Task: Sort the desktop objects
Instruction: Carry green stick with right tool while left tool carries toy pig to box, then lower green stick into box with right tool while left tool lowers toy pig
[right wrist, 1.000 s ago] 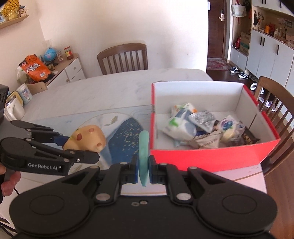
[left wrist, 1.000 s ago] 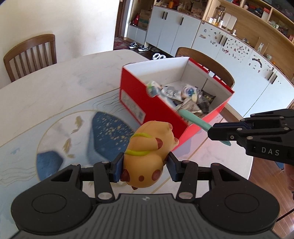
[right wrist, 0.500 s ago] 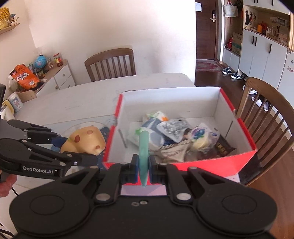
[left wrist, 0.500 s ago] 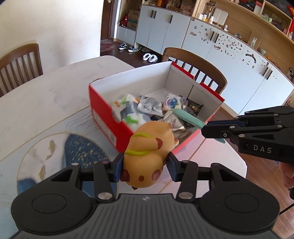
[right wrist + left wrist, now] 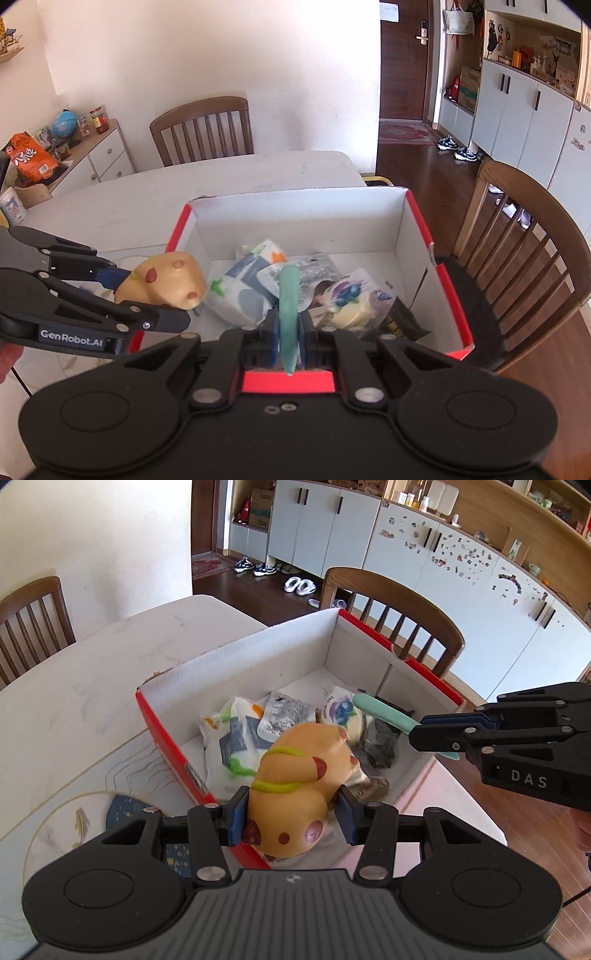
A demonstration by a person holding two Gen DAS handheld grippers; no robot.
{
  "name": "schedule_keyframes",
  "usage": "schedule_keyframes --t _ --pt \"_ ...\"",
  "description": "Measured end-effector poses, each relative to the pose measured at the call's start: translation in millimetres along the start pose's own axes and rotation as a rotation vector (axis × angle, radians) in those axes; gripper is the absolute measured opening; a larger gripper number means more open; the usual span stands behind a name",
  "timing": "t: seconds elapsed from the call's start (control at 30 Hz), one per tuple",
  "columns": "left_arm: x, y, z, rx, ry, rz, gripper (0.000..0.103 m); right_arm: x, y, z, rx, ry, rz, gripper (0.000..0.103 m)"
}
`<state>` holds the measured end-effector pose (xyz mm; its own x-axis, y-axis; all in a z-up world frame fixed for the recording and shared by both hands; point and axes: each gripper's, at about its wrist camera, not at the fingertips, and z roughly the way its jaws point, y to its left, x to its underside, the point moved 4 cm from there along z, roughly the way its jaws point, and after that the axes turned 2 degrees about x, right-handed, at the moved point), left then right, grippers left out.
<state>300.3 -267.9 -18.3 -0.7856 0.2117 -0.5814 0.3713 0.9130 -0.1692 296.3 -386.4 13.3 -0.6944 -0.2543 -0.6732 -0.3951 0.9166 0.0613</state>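
The left gripper (image 5: 291,814) clamped a yellow-orange squishy animal toy (image 5: 299,786), plump, with reddish-brown spots and a lime-green stripe; its blue pads (image 5: 236,819) pressed the toy's flanks, and the head jutted forward beyond the fingertips, over the near part of the red shoebox (image 5: 166,731). The right gripper (image 5: 287,332) pinched a slim mint-green handle (image 5: 288,306) edge-on between its closed fingers, the rounded end pointing ahead over the snack packets (image 5: 243,295) lying inside the box's white interior.
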Motion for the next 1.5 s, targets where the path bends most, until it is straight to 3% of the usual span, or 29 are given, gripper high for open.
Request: schedule_keyframes --t 0.8,1.5 --pt "-50.6 -10.2 77.3 -0.034 0.121 0.115 0.047 -35.1 -32.1 62.2 0.045 0.04 -0.023 0.009" --pt "-54.6 -6.5 122.5 -0.068 0.198 0.166 0.047 -32.3 -38.7 122.8 0.064 0.133 -0.034 0.009"
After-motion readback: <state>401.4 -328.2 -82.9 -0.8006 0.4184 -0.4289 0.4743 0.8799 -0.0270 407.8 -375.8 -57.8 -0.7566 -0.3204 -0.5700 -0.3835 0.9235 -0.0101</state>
